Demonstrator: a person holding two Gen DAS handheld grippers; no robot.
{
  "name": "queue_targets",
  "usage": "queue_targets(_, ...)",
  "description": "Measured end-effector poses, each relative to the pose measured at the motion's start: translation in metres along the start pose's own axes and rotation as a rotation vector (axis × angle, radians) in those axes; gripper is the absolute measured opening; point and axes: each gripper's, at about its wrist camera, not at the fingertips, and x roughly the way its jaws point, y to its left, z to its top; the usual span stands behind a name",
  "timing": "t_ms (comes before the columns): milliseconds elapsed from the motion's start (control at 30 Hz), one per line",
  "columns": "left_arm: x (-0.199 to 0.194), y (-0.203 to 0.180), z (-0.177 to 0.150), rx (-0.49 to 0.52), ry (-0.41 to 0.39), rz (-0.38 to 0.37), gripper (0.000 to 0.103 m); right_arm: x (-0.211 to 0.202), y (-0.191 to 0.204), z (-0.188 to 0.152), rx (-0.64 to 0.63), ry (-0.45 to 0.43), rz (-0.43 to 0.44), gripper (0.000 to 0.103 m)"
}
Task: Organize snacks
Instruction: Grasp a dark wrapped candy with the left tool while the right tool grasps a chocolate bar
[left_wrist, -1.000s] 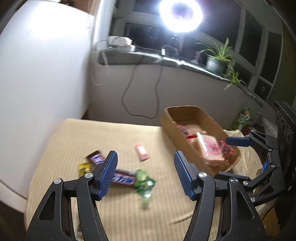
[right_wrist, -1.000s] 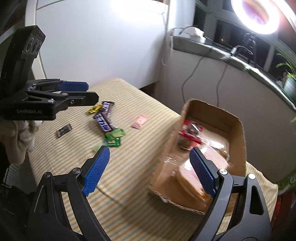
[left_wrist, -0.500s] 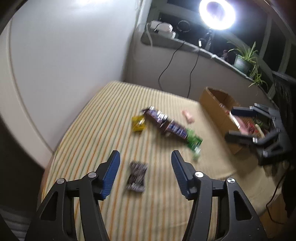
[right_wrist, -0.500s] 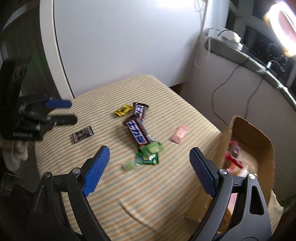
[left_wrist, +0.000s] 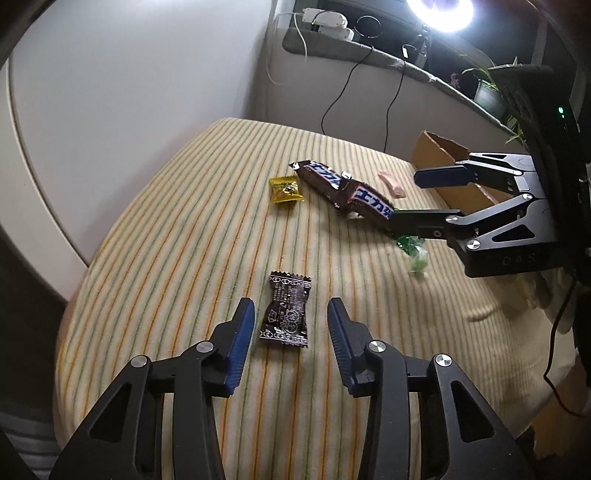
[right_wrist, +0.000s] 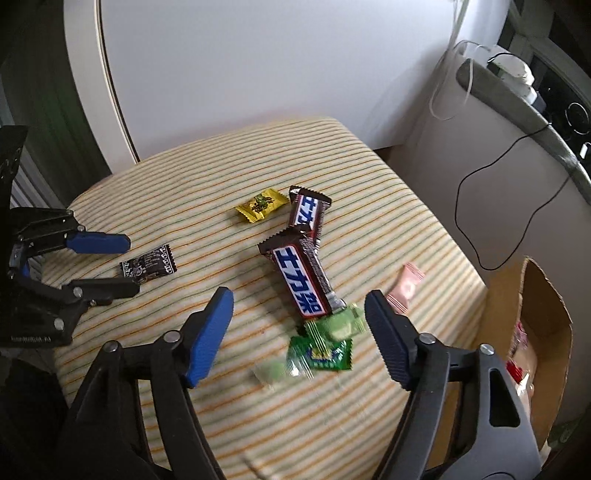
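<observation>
a striped surface (right_wrist: 155, 177) holds loose snacks. at the left, the left tongs (left_wrist: 291, 321) are open, their blue pads on either side of one dark candy wrapper (left_wrist: 286, 310) that lies flat, its long axis pointing away along the fingers, touching neither pad. next comes one yellow candy (right_wrist: 261, 204), then two brown chocolate bars (right_wrist: 303, 275) overlapping end to end, running lengthwise from far to near. the right tongs (right_wrist: 299, 317) are open above a small blurred heap of green packets (right_wrist: 323, 345); their number cannot be told. one pink packet (right_wrist: 404, 288) lies just beside. one cardboard box (right_wrist: 550, 317) at the right edge holds more snacks.
</observation>
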Motion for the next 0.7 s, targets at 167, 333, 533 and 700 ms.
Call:
queue_targets(167, 0.007, 0.002, 0.001, 0.01, 0.013, 0.016, 0.036, 0.014, 0.008, 0.007, -0.026, 0.023, -0.003, 0.073)
queue_targets(333, 0.008, -0.002, -0.001, 0.048, 0.021, 0.027, 0.034, 0.028, 0.013, 0.012, -0.043, 0.046, -0.008, 0.073)
queue_targets(533, 0.01, -0.002, -0.001, 0.076, 0.02, 0.048, 0.025, 0.042, 0.014, 0.013, -0.058, 0.073, -0.012, 0.057)
queue_targets(700, 0.01, 0.001, 0.0, 0.054, 0.011, 0.036, 0.024, 0.042, 0.011, 0.014, -0.059, 0.069, -0.023, 0.039)
